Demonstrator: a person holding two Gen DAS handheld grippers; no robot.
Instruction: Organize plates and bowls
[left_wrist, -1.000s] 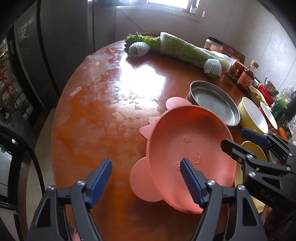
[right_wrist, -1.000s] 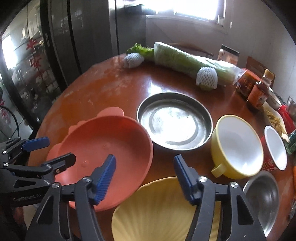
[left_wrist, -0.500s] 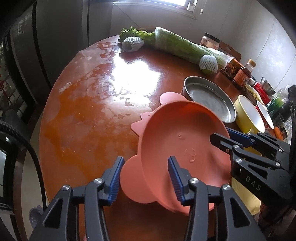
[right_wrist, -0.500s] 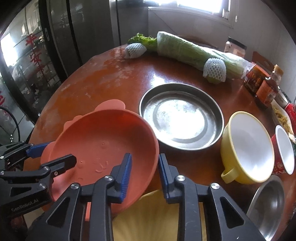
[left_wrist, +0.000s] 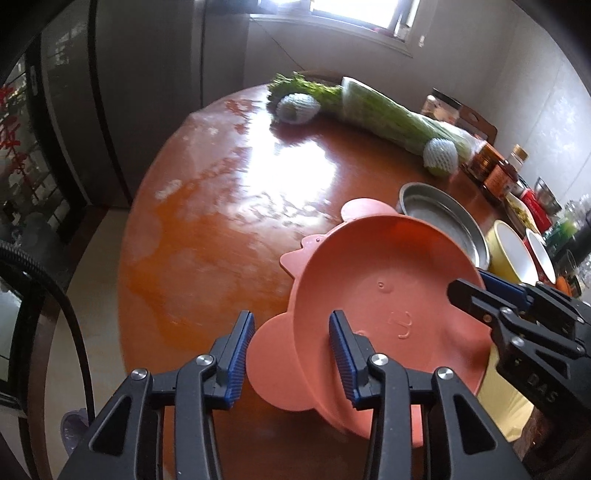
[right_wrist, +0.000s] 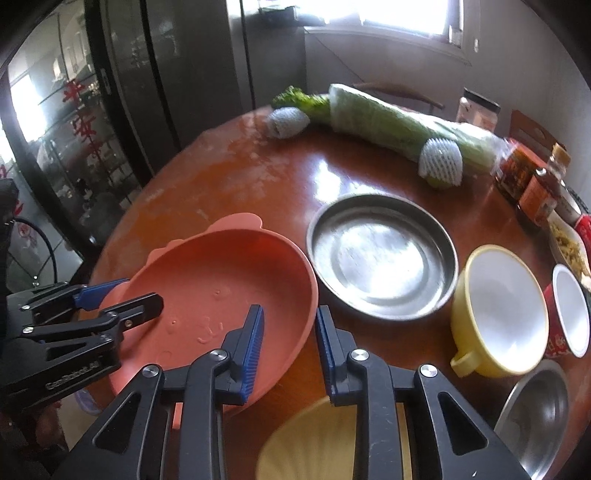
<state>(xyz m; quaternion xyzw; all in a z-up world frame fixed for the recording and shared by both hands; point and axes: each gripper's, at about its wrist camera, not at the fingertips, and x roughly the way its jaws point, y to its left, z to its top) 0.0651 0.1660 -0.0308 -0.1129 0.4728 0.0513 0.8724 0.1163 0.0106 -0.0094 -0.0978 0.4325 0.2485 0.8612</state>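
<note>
My left gripper (left_wrist: 291, 356) straddles the near rim of the pink bowl (left_wrist: 384, 280), one blue pad outside by the round ear and the other inside the wall; the pads look close on the rim, but I cannot tell whether they actually pinch it. My right gripper (right_wrist: 290, 341) brackets the opposite rim the same way, its pads narrowed to either side of the wall, and again I cannot tell if they press it. The pink bowl sits tilted at the near edge of the round wooden table (left_wrist: 207, 236), just beside the steel plate (right_wrist: 382, 254). A yellow bowl (right_wrist: 504, 312) stands right of the plate, a yellow scalloped plate (right_wrist: 321, 443) lies beneath my right gripper, and a small steel bowl (right_wrist: 535, 410) sits at the far right.
</note>
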